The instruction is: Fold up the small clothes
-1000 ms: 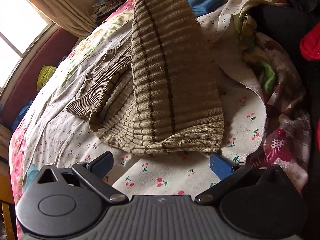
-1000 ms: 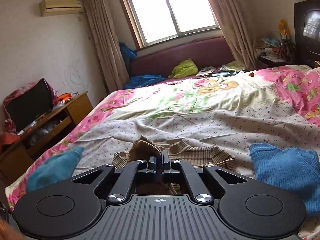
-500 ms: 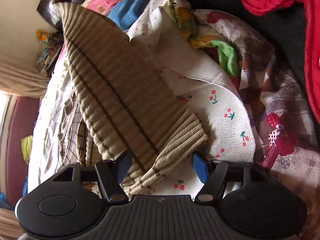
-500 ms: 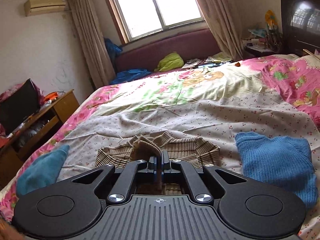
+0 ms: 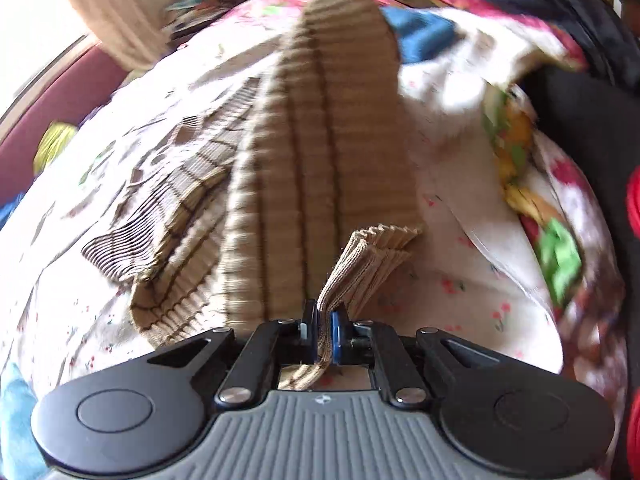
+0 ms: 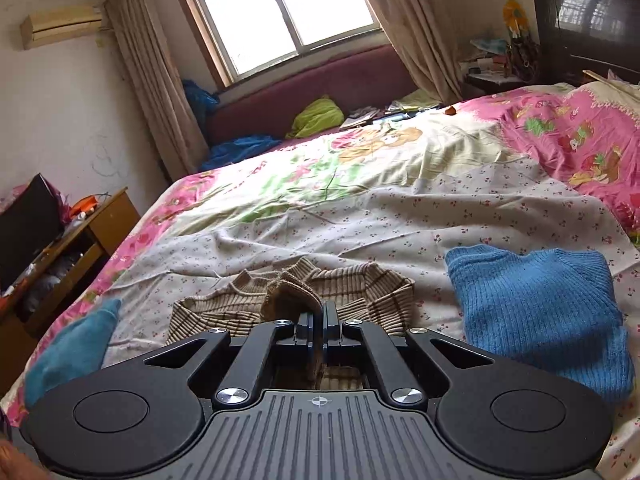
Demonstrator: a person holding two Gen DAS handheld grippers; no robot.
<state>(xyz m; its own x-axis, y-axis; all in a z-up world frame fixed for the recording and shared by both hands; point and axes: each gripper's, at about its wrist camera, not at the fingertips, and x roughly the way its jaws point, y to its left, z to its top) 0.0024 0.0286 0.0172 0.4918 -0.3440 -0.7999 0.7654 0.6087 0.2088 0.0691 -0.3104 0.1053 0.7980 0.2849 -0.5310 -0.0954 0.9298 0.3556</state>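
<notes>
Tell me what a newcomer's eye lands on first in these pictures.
First, the tan striped sweater, stretched up the middle of the left wrist view, its ribbed hem pinched in the left gripper. In the right wrist view the right gripper clamps another bunch of it, and a folded blue sweater lies to its right on the bed.

So the left gripper (image 5: 322, 334) sits at the bottom centre of the frame, clamped tight on the ribbed hem of a tan striped sweater (image 5: 320, 152). The knit runs from between the jaws up the middle of the frame to the top edge, pulled up like a tent. Its left part lies crumpled on the bed (image 5: 460, 288), which has a white sheet with little cherries. Upper right there's a folded blue knit (image 5: 420, 36), and a pile of colourful clothes (image 5: 552, 216) down the right side. Whole picture is pretty motion-blurred.
</notes>
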